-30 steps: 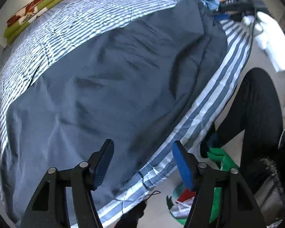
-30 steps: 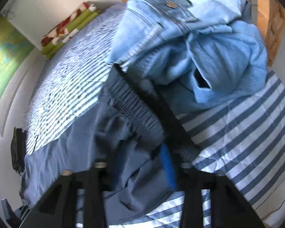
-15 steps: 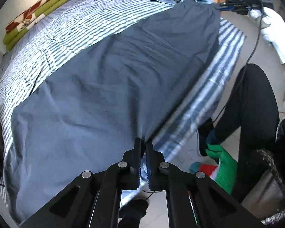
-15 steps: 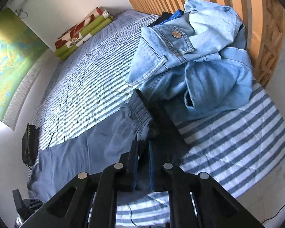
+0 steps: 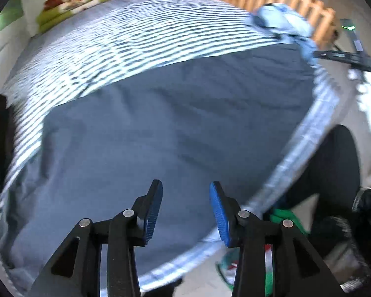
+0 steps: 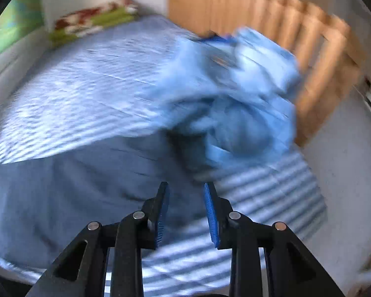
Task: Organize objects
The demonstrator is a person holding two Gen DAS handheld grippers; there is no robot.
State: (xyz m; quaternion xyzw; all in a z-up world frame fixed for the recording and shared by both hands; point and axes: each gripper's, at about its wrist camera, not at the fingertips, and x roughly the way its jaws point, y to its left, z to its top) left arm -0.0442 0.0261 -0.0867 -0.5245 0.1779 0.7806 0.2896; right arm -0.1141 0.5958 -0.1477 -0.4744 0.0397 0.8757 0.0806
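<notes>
Across the near half of the striped blue-and-white bed sheet lies the dark grey-blue garment of thin cloth, spread flat with shallow creases, its near edge running along the bed's near right side. At its far right end sits the crumpled pile of light blue denim clothing, touching the dark cloth and lying just beside the slatted wooden bed frame. The left gripper hovers over the garment's near part with its blue-padded jaws apart and nothing between them. The right gripper is above the garment's far right end, near the denim, jaws likewise apart and empty; this view is blurred. Folded green and red-patterned bedding rests at the far left corner of the bed.
</notes>
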